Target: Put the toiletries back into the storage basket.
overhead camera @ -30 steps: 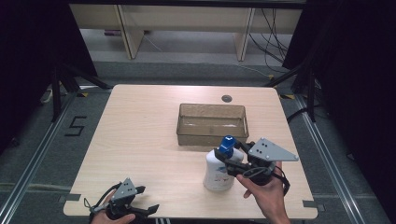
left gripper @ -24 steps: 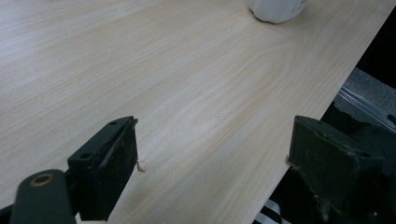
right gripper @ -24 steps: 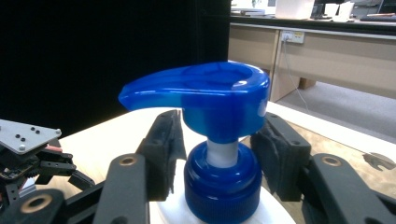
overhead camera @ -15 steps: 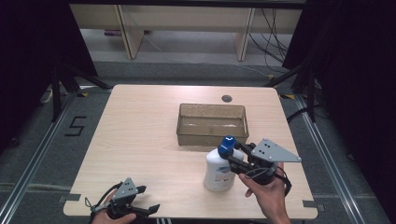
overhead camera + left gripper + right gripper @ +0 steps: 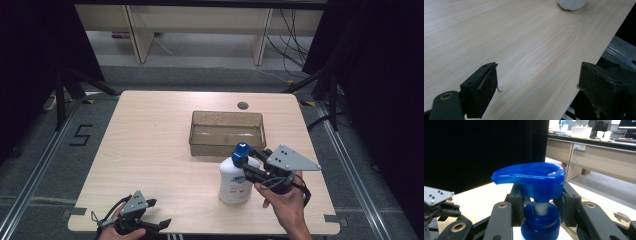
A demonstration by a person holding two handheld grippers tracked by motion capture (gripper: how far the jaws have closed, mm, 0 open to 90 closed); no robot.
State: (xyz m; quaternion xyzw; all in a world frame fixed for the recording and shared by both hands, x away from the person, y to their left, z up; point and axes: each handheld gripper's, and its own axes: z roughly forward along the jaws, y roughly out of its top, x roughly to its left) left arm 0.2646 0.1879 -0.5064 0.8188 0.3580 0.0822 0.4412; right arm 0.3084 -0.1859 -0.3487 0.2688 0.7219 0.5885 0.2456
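One white bottle (image 5: 234, 180) stands straight up, blue pump (image 5: 531, 176) on top. The right gripper (image 5: 248, 163) pinches its neck. The left gripper (image 5: 537, 86) is spread wide.

Grey floor (image 5: 165, 77) marked with a black 5 (image 5: 81, 135); pale wooden desk legs (image 5: 131, 22) and dark curtains (image 5: 385, 65) stand beyond.

Pump bottle (image 5: 235, 179) & right claw (image 5: 243, 164): slightly nearer table edge.
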